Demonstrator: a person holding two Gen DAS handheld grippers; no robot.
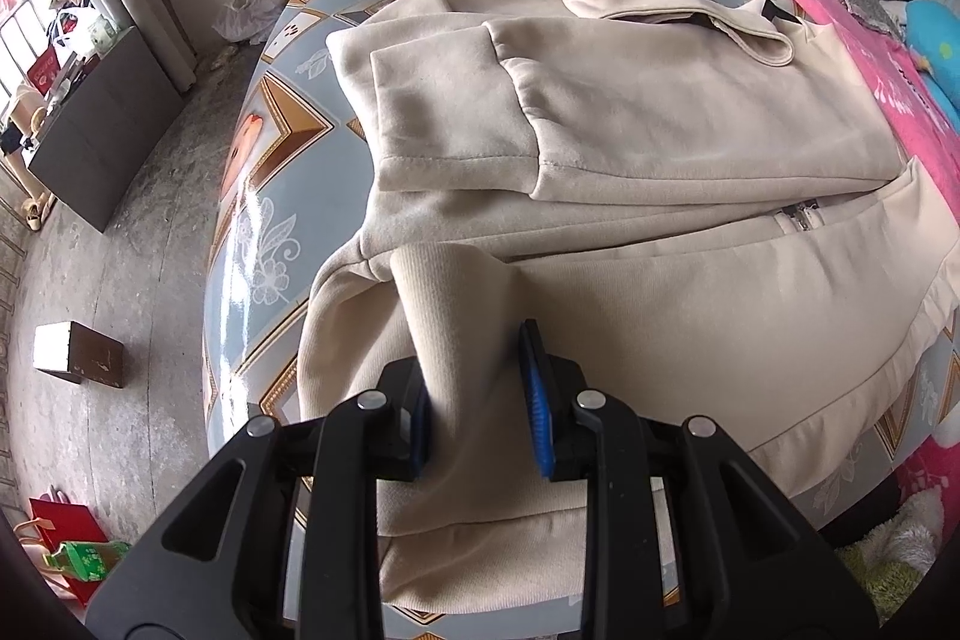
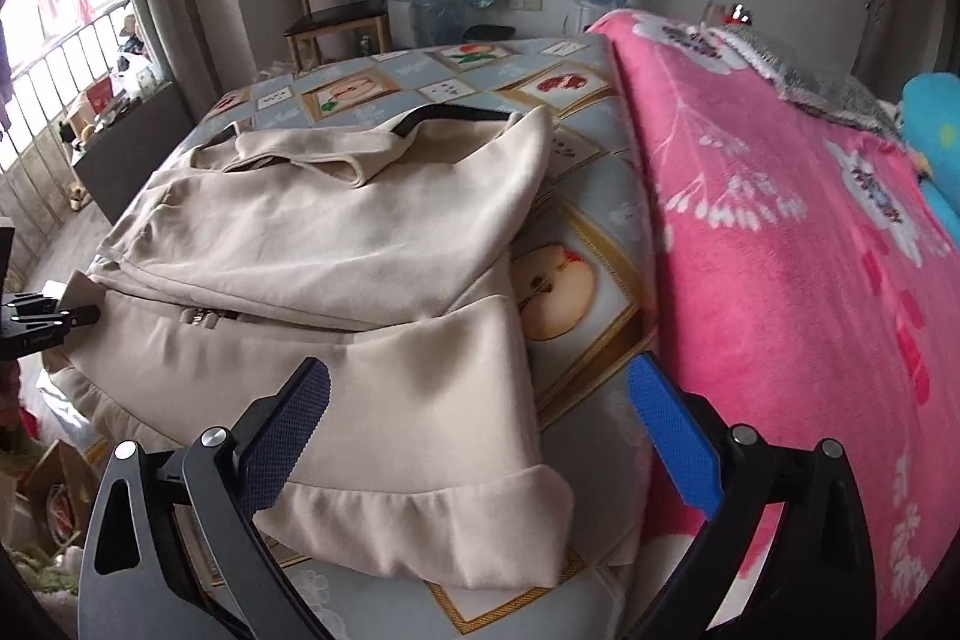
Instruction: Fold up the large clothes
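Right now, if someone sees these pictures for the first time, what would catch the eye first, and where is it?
First, the big beige jacket spread over the middle of the fruit-patterned table, sleeves already folded in. Next, the left tongs at the near edge, closed on a raised fold of its hem, while the right tongs stand open above the hem's other corner. Last, the bright pink blanket right of the table.

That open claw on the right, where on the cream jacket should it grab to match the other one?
Probably the ribbed hem at the near right corner of the cream jacket, approached from the table's near edge. That band overhangs loosely there, so the right gripper's open fingers could close across it. The left gripper already pinches a raised fold of the jacket on its side.
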